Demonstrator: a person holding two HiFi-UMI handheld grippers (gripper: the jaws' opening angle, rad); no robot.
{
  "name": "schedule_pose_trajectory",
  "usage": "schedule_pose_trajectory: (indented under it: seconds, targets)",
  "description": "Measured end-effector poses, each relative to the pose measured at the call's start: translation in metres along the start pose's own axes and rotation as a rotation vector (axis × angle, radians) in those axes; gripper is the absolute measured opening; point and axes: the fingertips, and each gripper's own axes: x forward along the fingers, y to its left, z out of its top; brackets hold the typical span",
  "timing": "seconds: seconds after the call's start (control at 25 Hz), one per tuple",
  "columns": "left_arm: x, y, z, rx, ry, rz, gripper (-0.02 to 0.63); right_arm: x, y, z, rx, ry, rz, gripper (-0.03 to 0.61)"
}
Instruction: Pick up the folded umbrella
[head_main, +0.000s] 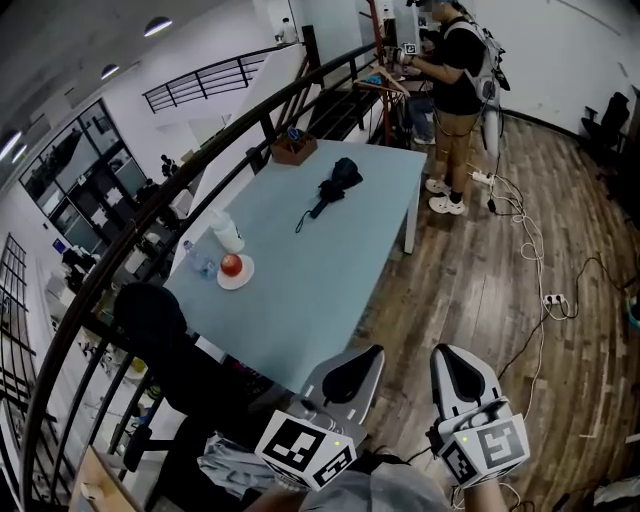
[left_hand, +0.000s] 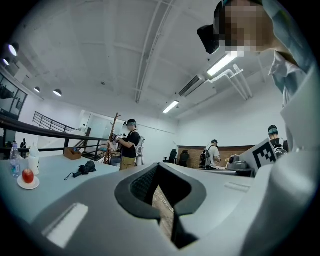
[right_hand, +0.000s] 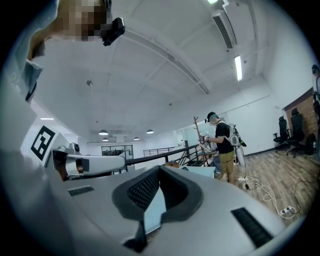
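Folded umbrella (head_main: 335, 183) lies upper centre of frame on the table (head_main: 330, 290), well apart from both claws. Left gripper (head_main: 352, 372) and right gripper (head_main: 458, 376) sit at bottom of frame, jaws pinched together, empty (probably carried closed until within reach).

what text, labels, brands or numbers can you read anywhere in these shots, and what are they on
No words, brands or numbers are readable in any view.
On the left marker cube of the left gripper: a black-and-white square pattern only, no letters.
On the right marker cube of the right gripper: likewise a pattern only.
On the bottle on the table: any print is too small to read.
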Motion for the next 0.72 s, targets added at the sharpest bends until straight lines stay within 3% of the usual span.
schedule_pose_trajectory:
  seconds: [0.28,0.48,0.72]
  targets:
    - [0.019,-0.027,-0.014,-0.002,0.018,-0.057,0.005,-0.026,-0.026,-0.009,0.000,0.002,-0.070,-0.001]
    - [0.036,-0.043,-0.013,0.007,0.015,-0.108,0.005,-0.042,-0.046,-0.022,0.065,-0.013,-0.111,0.000]
    - [0.061,-0.054,-0.015,0.010,0.018,-0.163,0.005,-0.040,-0.065,-0.001,0.013,-0.026,-0.150,-0.002]
